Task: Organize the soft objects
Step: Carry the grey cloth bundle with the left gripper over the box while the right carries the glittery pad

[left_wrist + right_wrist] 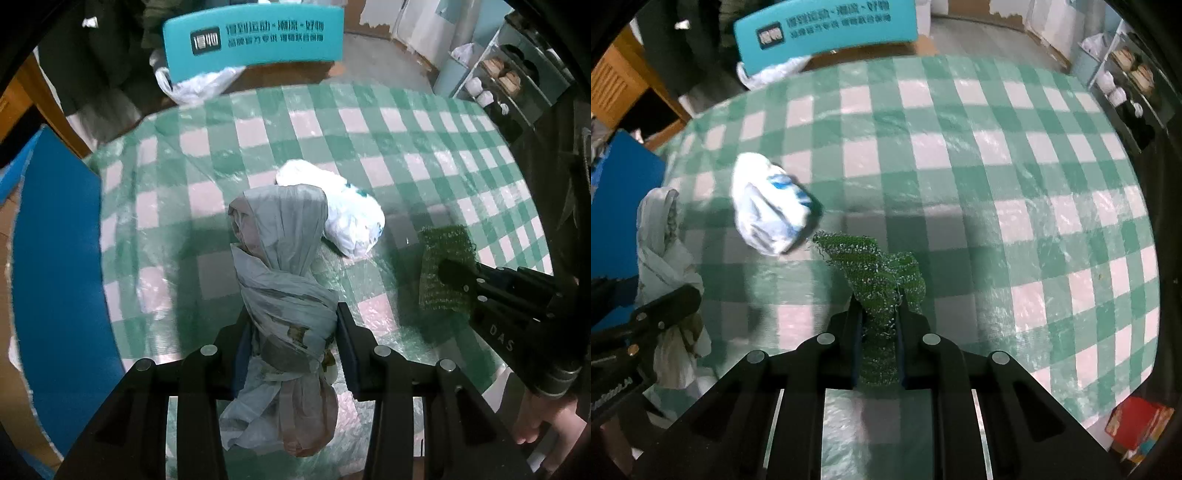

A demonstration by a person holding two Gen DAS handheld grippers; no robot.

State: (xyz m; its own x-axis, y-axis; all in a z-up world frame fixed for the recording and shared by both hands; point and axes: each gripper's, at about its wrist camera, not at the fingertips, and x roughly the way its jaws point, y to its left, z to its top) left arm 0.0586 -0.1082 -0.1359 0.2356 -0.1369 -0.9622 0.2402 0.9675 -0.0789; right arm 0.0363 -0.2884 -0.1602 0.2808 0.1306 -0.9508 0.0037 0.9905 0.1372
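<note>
My left gripper [291, 317] is shut on a knotted grey plastic bag [284, 258], its pads pressing the twisted middle of the bundle, which hangs above the checked tablecloth [406, 147]. In the right wrist view that grey bag [661, 243] shows at the left edge. My right gripper [879, 314] is shut on a green scouring cloth [875, 269], whose free end sticks up past the fingertips. The green cloth [447, 258] also appears at the right of the left wrist view, held by the other gripper. A crumpled white and blue plastic bag [772, 203] [351, 210] lies on the table between them.
A teal chair back [255, 37] with printed characters stands beyond the table's far edge, with a white plastic bag [195, 85] under it. A blue board [59, 277] runs along the left side. Shelves with shoes [506, 74] stand at the far right. A red box [1137, 424] sits low at the right.
</note>
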